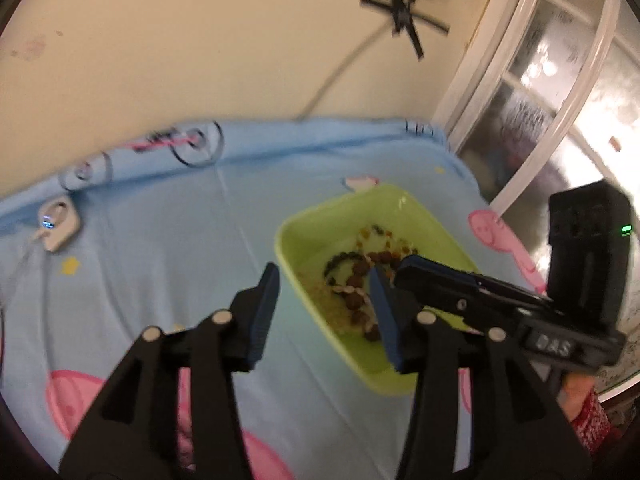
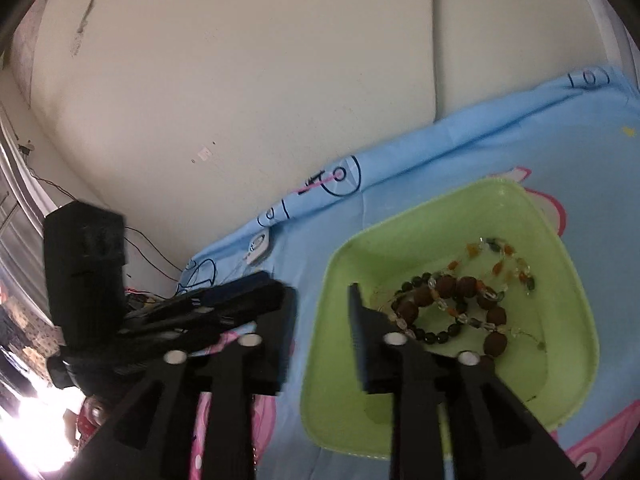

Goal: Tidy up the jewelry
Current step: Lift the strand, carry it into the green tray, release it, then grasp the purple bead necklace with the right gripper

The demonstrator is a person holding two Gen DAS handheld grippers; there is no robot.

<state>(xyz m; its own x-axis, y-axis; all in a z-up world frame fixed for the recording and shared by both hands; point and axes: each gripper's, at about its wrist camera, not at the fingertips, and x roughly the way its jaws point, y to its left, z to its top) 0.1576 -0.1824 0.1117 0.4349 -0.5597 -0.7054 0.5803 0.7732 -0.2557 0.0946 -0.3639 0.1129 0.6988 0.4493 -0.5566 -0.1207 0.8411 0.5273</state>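
A light green tray (image 1: 304, 226) (image 2: 520, 200) sits on the blue cartoon bedsheet and holds several bead bracelets (image 1: 360, 272) (image 2: 456, 304): brown beads, dark green beads, and clear and orange stones. My left gripper (image 1: 326, 300) is open and empty, its fingers straddling the tray's near-left rim. My right gripper (image 2: 322, 312) is open and empty above the tray's left edge. Seen from the left wrist, the right gripper (image 1: 404, 270) reaches in from the right over the tray. Seen from the right wrist, the left gripper (image 2: 280, 288) lies at the left.
The sheet (image 1: 168, 248) runs up to a cream wall (image 1: 200, 40) with black tape and a cable. A small white device (image 1: 60, 224) (image 2: 258, 248) lies near the wall. A glass door (image 1: 560, 112) stands at the right.
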